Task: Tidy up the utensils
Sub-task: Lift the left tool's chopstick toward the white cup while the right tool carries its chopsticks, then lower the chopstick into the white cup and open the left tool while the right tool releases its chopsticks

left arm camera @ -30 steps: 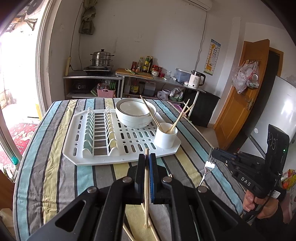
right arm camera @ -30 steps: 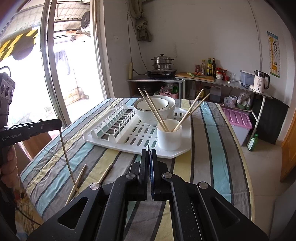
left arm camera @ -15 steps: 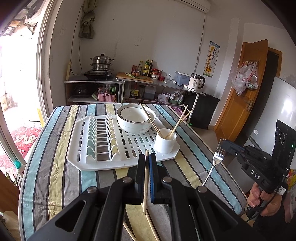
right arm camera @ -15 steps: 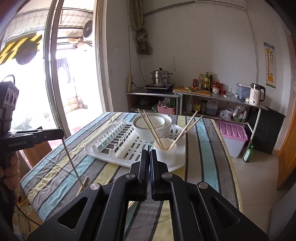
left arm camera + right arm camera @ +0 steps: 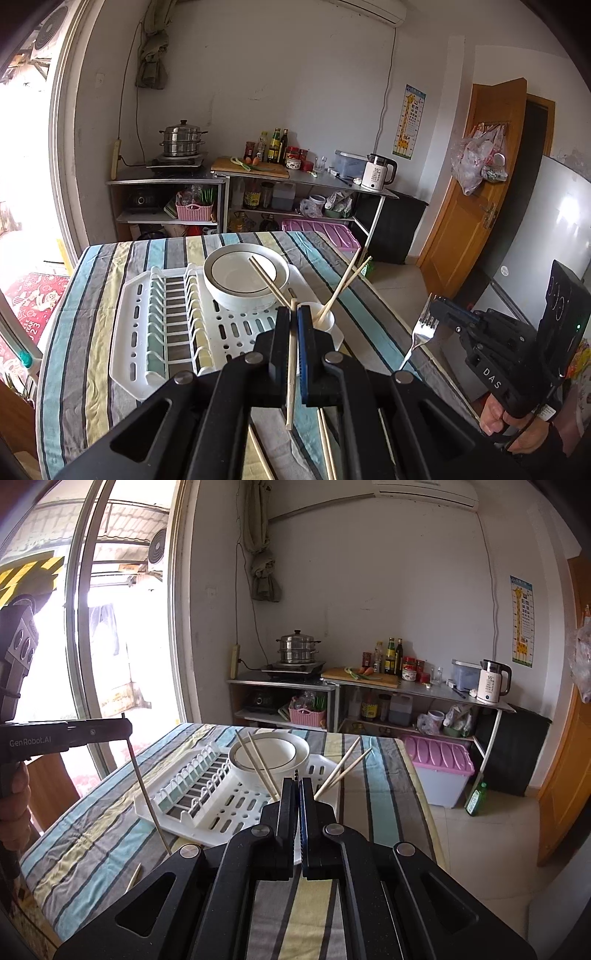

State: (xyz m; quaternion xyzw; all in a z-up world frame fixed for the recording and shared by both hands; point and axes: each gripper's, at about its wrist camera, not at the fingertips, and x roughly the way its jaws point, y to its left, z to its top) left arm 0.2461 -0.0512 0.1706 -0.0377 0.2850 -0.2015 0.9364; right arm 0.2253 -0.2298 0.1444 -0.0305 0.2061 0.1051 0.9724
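Right now both claws are loaded and lifted above the striped-cloth worktop [image 5: 92, 332], so the step in hand looks like carrying utensils to the holder. The left claw [image 5: 294, 332] is clamped narrow on a single pale wooden chopstick [image 5: 291, 373], which stands nearly upright between the pads with its lower end hanging free over the cloth. The right claw [image 5: 437, 314] pinches a shiny metal fork [image 5: 421, 334] by the neck just below the tines, which point up while the handle trails down. In its own view the right claw's pads are pressed close together; the fork there is barely a sliver, so I judge the grip mainly from the left camera.

The target is probably the small white cylindrical cup [image 5: 327, 321] at the near right corner of the white plastic dish-drying rack [image 5: 155, 332], already bristling with four wooden chopsticks. A stack of white dark-rimmed bowls [image 5: 243, 280] sits just behind it. Several loose chopsticks [image 5: 325, 443] lie on the cloth beneath the left claw.

Next, each claw needs to travel over the cup, line its utensil up steeply with the mouth, thread past the leaning sticks, and release. One at a time seems wise, since the opening is crowded.
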